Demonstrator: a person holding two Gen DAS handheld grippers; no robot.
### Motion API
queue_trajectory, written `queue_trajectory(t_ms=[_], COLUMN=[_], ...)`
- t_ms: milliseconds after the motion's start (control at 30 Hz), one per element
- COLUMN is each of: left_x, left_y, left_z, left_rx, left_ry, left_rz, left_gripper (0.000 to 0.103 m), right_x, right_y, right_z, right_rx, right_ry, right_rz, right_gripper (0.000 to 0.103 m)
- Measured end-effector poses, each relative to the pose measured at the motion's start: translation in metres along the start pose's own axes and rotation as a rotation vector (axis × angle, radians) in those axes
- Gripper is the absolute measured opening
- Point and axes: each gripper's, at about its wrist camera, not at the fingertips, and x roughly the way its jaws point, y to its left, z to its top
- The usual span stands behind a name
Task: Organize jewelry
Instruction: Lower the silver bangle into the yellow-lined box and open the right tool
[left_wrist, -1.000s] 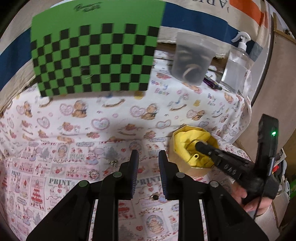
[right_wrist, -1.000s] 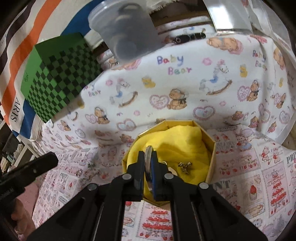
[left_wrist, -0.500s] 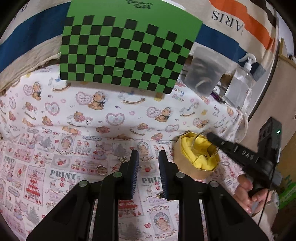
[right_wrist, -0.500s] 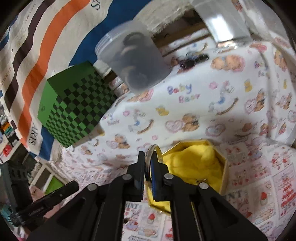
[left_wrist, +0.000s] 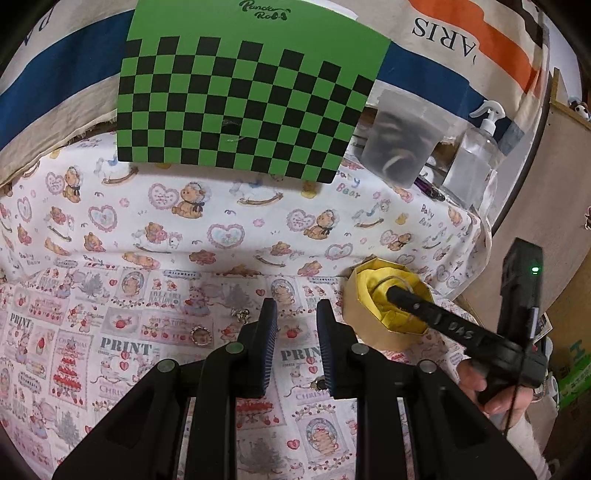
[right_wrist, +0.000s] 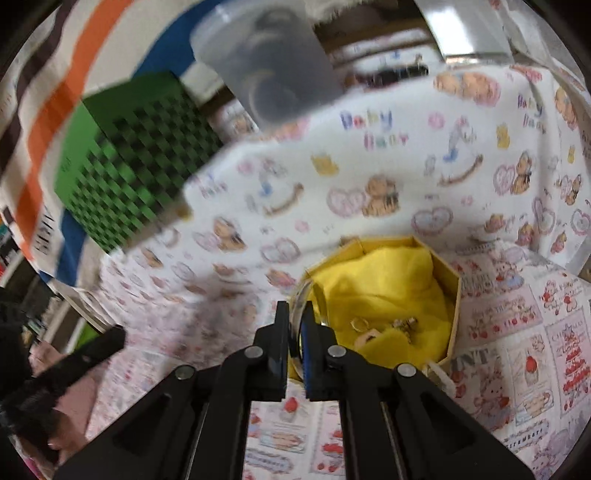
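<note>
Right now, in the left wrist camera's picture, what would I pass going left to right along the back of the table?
Green-and-black checkered board → frosted plastic tub with dark contents → clear spray bottle with a white trigger top.

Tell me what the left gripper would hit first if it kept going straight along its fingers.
Probably the printed tablecloth just ahead of the left gripper: nothing stands between its open fingers. The small ring and the yellow-lined box lie off to either side, though depth is hard to judge.
</note>
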Motion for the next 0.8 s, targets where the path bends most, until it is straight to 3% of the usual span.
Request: queue_trajectory(t_ms=[100,167,233,367,500,633,733,800], left_x=[0.002,0.002,0.002,0.003,0.002,-0.002,-0.005,-0.005], left_y=[0.001,0.001,0.001,0.001,0.003,0.005,0.007,0.007], left_z=[-0.001,-0.001,-0.001,-0.003,-0.003,-0.002,-0.002,-0.002], left_rx=[0.004,0.007,0.008,0.016,0.017,0.004,-0.002,-0.004], left_ry=[0.007,0.008,0.007,0.006,0.005,-0.003,-0.007,-0.008], left_rz=[0.001,0.003,0.003,0.005,0.008,0.012,0.013,0.016], left_gripper=[0.021,0.021,0.021,0.021,0.021,0.021,0.021,0.021], right_x=[0.01,0.007,-0.001,-0.016,-0.031,-0.04,-0.039,-0.031], right_y=[-0.004,-0.005,-0.006,-0.007,-0.008,-0.016,-0.022,-0.024], right_z=[-0.002,-0.002,0.001,0.007,0.01,0.017,0.019,0.016], right_rx=[-0.014,-0.024,-0.028,-0.059,-0.065,-0.011,0.036,0.058], right_ry=[0.027,0.001,-0.034,-0.101,-0.131,-0.046,0.061,0.134], right_rz=[-0.049,-0.089,-0.107,-0.175,-0.2,-0.142,-0.074,-0.081], right_gripper=[0.007,0.014,0.03,0.048,0.048,0.046,0.017,0.009])
